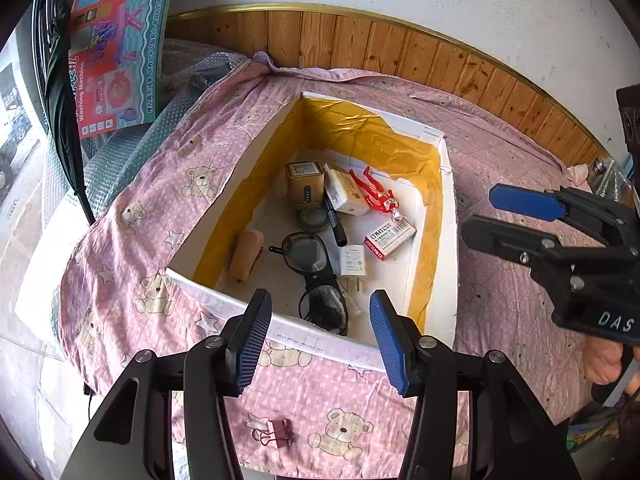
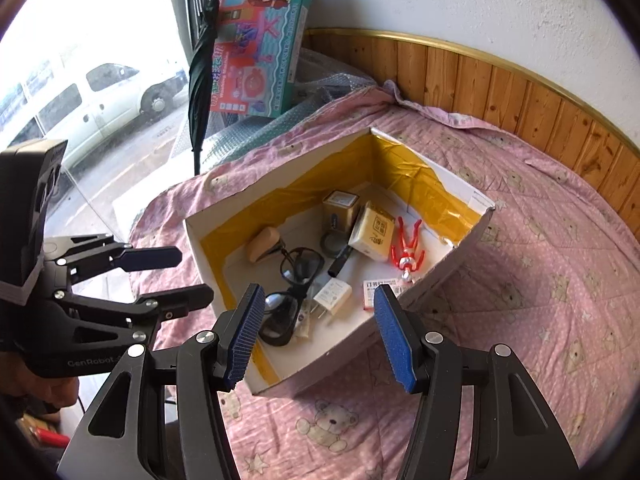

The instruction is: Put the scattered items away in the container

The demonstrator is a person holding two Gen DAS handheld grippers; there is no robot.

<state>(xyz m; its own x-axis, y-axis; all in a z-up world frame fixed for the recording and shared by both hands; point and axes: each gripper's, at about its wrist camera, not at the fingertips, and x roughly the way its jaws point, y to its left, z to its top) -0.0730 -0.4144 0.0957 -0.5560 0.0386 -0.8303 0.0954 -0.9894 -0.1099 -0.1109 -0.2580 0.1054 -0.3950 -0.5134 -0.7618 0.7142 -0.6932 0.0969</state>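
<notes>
A white cardboard box [image 1: 448, 240] [image 2: 224, 216] lined with yellow tape sits on a pink bear-print cloth. Inside lie black glasses [image 1: 316, 276] [image 2: 292, 280], a white charger [image 1: 353, 261] [image 2: 332, 294], a red figure [image 1: 374, 192] [image 2: 408, 252], a staple box [image 1: 390, 236], a black marker [image 1: 334, 220], a tan box [image 1: 305, 184] [image 2: 340, 208], a yellow-white pack [image 1: 346, 194] [image 2: 372, 236] and a beige piece [image 1: 246, 254] [image 2: 264, 244]. A pink binder clip [image 1: 276, 432] lies on the cloth outside. My left gripper [image 1: 320, 336] [image 2: 164, 276] is open above the box's near wall. My right gripper [image 2: 320, 336] [image 1: 504, 216] is open too, empty.
A colourful toy carton [image 1: 120, 44] [image 2: 260, 44] and a folded black umbrella [image 2: 202, 72] lean at the back left over bubble wrap [image 1: 120, 152]. Wooden panelling [image 1: 400, 52] runs behind the bed. A window with a parked white vehicle [image 2: 100, 96] is at left.
</notes>
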